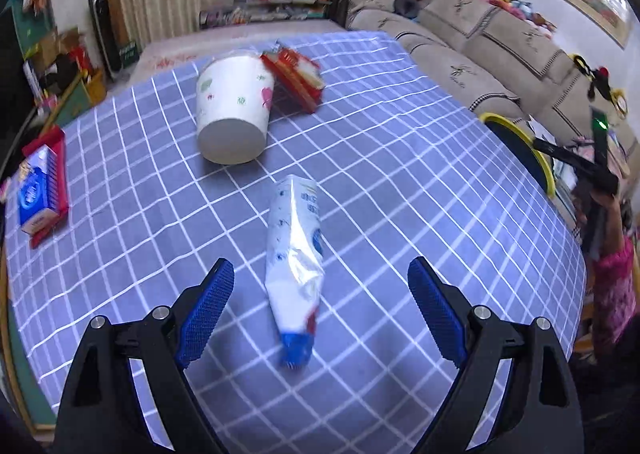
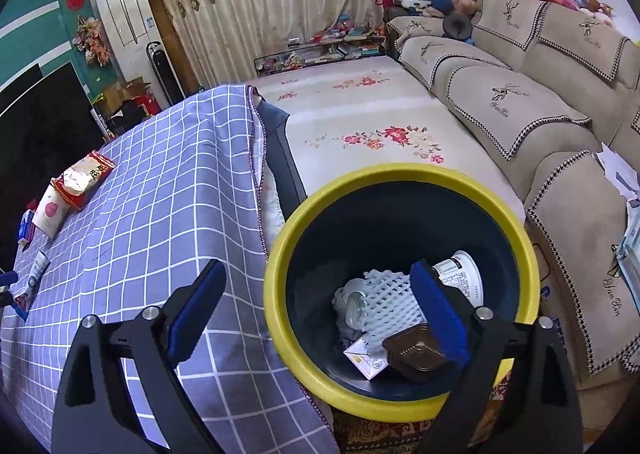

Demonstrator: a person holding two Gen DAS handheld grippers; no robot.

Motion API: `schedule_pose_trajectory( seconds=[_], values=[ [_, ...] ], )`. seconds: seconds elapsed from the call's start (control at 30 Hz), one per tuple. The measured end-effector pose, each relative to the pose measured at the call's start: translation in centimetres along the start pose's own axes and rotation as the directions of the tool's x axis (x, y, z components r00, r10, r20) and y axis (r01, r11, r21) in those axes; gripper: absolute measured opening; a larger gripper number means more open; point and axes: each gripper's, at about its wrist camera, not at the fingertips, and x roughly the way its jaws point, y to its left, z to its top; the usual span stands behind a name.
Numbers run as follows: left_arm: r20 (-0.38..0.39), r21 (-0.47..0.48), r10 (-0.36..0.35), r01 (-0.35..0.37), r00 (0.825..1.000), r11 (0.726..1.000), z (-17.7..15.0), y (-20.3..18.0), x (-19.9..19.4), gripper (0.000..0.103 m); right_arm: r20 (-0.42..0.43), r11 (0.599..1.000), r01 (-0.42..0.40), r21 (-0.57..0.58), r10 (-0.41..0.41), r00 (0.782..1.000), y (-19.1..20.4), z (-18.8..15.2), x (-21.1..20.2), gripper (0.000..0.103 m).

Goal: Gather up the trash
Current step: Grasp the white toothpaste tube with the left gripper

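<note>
So the left-wrist view is looking down on a table wearing a blue-grey cloth with a white grid (image 1: 400, 142); starting at the left edge, a red tray with a blue-and-white tissue pack (image 1: 38, 196) is sitting near the table's rim; further right a white paper cup with small coloured prints (image 1: 234, 110) is lying on its side, bottom facing the camera, and a crumpled red-and-white snack wrapper (image 1: 298, 80) is lying right against its far side, touching it as far as I can tell; nearer the camera a squashed white-and-blue plastic pouch (image 1: 296, 266) is lying flat on the cloth; the left gripper (image 1: 320, 290) is hovering over it with its blue-padded jaws standing wide apart, one on each side of the pouch's lower end, pads not touching it, nothing held.

Over in the right-wrist view, the same checked table is filling the left side, with the cup, wrapper and pouch looking tiny at its far left; right beside the table's edge a dark round bin with a yellow rim (image 2: 280, 254) is standing on the floor; inside it a white foam net sleeve (image 2: 384, 302), a white printed cup (image 2: 464, 274), a small white carton (image 2: 366, 360) and a brown plastic tray (image 2: 416, 350) are already piled; the right gripper (image 2: 316, 290) is hanging above the bin and table edge, jaws spread wide, gripping nothing; a beige sofa (image 2: 520, 102) is running along the right.
</note>
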Motion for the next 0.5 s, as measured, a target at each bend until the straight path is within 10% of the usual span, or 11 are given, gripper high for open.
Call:
schedule_pose_trajectory(
  seconds=[0.23,0.4,0.5],
  values=[
    [-0.109,-0.008,0.109,-0.11,0.988,0.994,0.9,-0.2,3.8,0.074,0.0,1.0,0.006,0.022,-0.006,1.0,-1.5,-0.3,-0.4,0.089],
    [-0.106,-0.028,0.178,-0.182,0.978,0.983,1.0,-0.5,3.9,0.033,0.003,0.999,-0.001,0.037,0.001,1.0,-2.4,-0.4,-0.6,0.089],
    [-0.104,-0.058,0.174,-0.181,0.979,0.982,0.7,-1.3,3.6,0.033,0.004,0.999,-0.006,0.047,0.006,1.0,-2.9,-0.5,-0.6,0.089]
  ],
)
